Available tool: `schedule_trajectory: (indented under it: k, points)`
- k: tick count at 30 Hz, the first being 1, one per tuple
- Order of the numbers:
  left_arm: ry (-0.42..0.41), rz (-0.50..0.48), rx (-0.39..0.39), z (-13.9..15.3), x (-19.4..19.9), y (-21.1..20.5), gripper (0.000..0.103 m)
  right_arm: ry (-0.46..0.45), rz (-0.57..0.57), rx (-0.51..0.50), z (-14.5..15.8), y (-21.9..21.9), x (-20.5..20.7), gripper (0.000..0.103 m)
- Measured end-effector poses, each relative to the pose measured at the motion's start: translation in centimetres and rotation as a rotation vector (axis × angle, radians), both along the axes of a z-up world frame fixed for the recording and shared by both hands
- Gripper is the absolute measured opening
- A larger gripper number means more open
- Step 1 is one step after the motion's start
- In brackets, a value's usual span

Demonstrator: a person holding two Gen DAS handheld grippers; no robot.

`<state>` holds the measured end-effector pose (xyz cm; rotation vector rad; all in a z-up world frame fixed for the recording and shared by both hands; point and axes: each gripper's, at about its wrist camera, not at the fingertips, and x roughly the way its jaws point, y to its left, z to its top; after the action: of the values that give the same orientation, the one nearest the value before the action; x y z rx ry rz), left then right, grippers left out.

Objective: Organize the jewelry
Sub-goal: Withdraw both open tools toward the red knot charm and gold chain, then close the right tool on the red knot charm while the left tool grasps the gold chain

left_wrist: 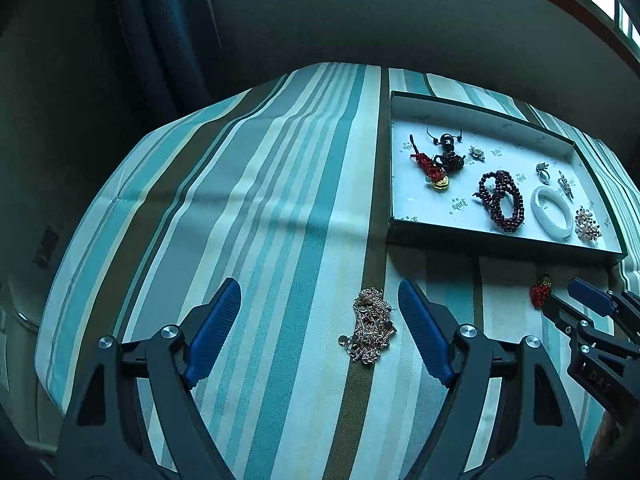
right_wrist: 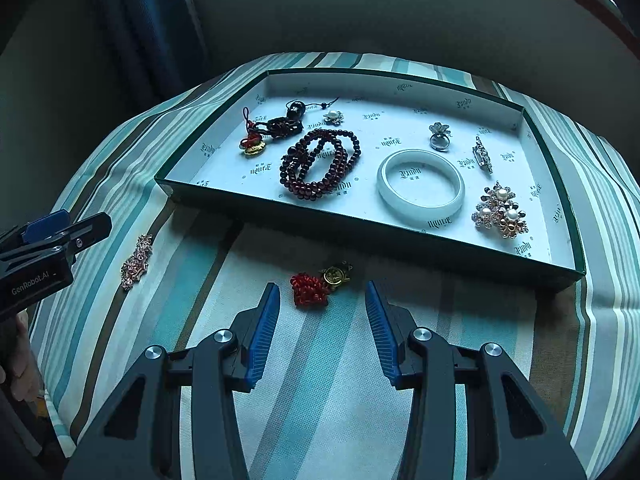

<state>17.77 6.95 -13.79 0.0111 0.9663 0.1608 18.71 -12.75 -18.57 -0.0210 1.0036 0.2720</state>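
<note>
**Two pieces left outside the tray**

The striped surface (right_wrist: 304, 400) carries a shallow green tray (right_wrist: 552, 184) lying beyond both pairs of fingers. Most of the jewelry is already in it: a dark bead bracelet (right_wrist: 320, 164), a white bangle (right_wrist: 420, 188), a pearl brooch (right_wrist: 500, 212), a red tassel charm (right_wrist: 254, 144), a ring (right_wrist: 439, 136) and a few smaller pieces. By my reading the task is well along, with two items left on the cloth.

The gold chain bundle (left_wrist: 370, 326) lies between the tips of the left gripper (left_wrist: 320, 320), whose fingers stand wide apart and hold nothing. The red knot charm (right_wrist: 312, 290) with its gold pendant sits just ahead of the right gripper (right_wrist: 322, 320); those fingers are partly open and empty too.

Both grippers tilt steeply downward toward the cloth, side by side, each lined up on its own piece. A hand (right_wrist: 22, 364) shows at the left gripper's handle.
</note>
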Motion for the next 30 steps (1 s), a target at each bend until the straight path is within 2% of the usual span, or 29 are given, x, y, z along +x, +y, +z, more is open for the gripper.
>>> schedule_trajectory:
  k: [6,9,12,30]
  points:
    - [0.030,0.027,-0.010,-1.1,0.1,1.1,0.081,-0.006,0.003,-0.043,-0.9,1.0,0.6,0.043]
    - [0.034,0.025,-0.011,-1.4,0.2,1.2,0.081,-0.012,0.009,-0.052,-0.8,0.7,0.5,0.024]
    - [0.048,0.018,-0.014,-1.8,0.2,1.0,0.081,-0.011,0.012,-0.055,-0.8,0.1,0.3,0.018]
    - [0.105,-0.072,-0.034,-4.4,1.3,-2.1,0.079,-0.008,-0.058,-0.071,-0.4,-5.3,-1.8,0.017]
